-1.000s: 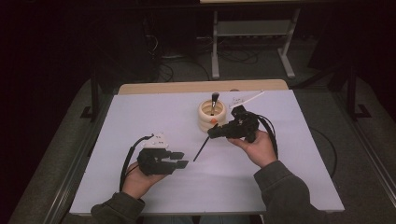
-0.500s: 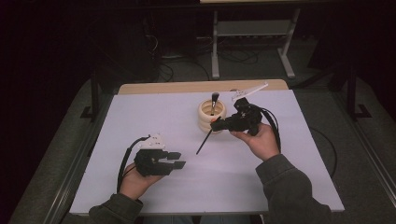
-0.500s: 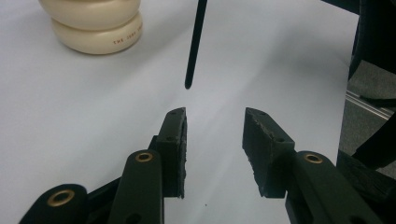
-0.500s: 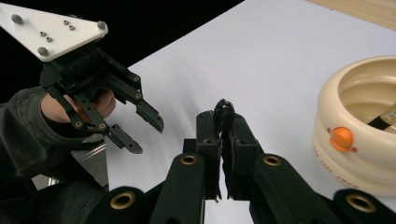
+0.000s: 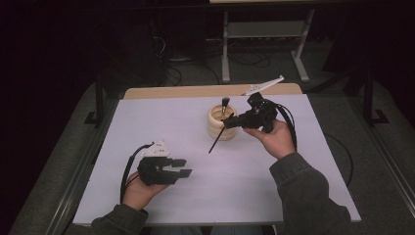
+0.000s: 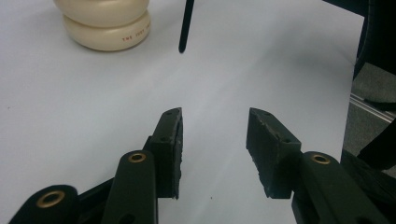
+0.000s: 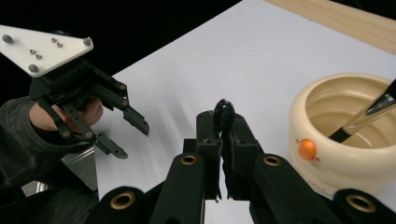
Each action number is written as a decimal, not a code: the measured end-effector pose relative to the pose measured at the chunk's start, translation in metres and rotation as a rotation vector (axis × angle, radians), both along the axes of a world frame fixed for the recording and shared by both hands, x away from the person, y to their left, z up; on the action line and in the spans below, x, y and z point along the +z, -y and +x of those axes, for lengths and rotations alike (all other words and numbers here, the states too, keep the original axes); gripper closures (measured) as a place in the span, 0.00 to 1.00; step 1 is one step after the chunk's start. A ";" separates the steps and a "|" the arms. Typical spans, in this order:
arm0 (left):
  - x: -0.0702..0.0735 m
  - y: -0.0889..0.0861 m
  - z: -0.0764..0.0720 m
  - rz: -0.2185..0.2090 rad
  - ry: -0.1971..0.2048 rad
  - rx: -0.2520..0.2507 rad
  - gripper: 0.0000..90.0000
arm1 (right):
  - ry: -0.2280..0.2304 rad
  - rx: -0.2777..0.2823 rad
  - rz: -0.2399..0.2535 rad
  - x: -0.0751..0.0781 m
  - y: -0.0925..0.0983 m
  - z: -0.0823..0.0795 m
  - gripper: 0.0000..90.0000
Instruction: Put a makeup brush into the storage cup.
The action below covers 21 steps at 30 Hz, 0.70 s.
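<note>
A cream ribbed holder (image 5: 219, 128) stands at the middle back of the white table sheet (image 5: 147, 122), with a black brush (image 5: 225, 104) upright in it. My right gripper (image 5: 230, 123) is shut on a second black brush (image 5: 217, 139), which slants down to the left with its thin end just above the sheet. In the right gripper view, its bristly end (image 7: 225, 112) pokes out between the closed jaws beside the holder (image 7: 345, 140). My left gripper (image 5: 182, 167) rests low at the front left. Its jaws have just been opening and stand apart, nothing between them (image 6: 214, 140).
A bare wooden strip (image 5: 195, 91) edges the table at the back. Beyond it, on the dark floor, stand a metal frame (image 5: 264, 29) and cables. A black cable (image 5: 293, 127) loops from the right gripper over the hand.
My right hand has lifted and drawn back to the right with the brush, raising its thin end off the sheet. The left gripper's jaws have widened; that hand stayed put.
</note>
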<state>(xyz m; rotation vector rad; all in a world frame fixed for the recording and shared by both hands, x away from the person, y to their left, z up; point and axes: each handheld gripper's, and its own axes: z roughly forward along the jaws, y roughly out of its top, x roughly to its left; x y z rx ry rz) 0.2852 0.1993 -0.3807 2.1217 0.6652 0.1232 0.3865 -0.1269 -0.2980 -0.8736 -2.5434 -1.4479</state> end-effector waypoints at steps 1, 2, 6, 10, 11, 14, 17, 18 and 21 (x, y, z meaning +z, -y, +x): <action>0.000 -0.001 -0.001 -0.005 -0.002 0.010 0.61 | 0.001 -0.003 0.001 0.002 0.000 0.001 0.94; -0.001 -0.002 -0.001 -0.002 -0.001 0.010 0.61 | 0.003 -0.007 0.002 0.003 0.001 0.002 0.94; -0.001 -0.006 -0.001 -0.004 -0.002 0.024 0.61 | 0.008 -0.015 -0.008 0.008 0.002 0.006 0.94; -0.002 -0.008 -0.002 -0.003 0.004 0.031 0.60 | 0.018 -0.022 -0.014 0.014 0.002 0.011 0.94; -0.002 -0.009 -0.002 -0.002 0.005 0.031 0.60 | 0.018 -0.027 -0.016 0.015 0.002 0.011 0.94; -0.003 -0.009 -0.003 0.002 0.005 0.034 0.60 | 0.027 -0.031 -0.021 0.020 0.002 0.014 0.94; -0.003 -0.010 -0.003 0.007 0.006 0.037 0.60 | 0.032 -0.041 -0.022 0.024 0.003 0.015 0.94; -0.004 -0.010 -0.004 0.008 0.008 0.037 0.60 | 0.038 -0.043 -0.025 0.026 0.003 0.016 0.94; -0.004 -0.011 -0.004 0.009 0.009 0.039 0.60 | 0.045 -0.052 -0.028 0.031 0.004 0.018 0.94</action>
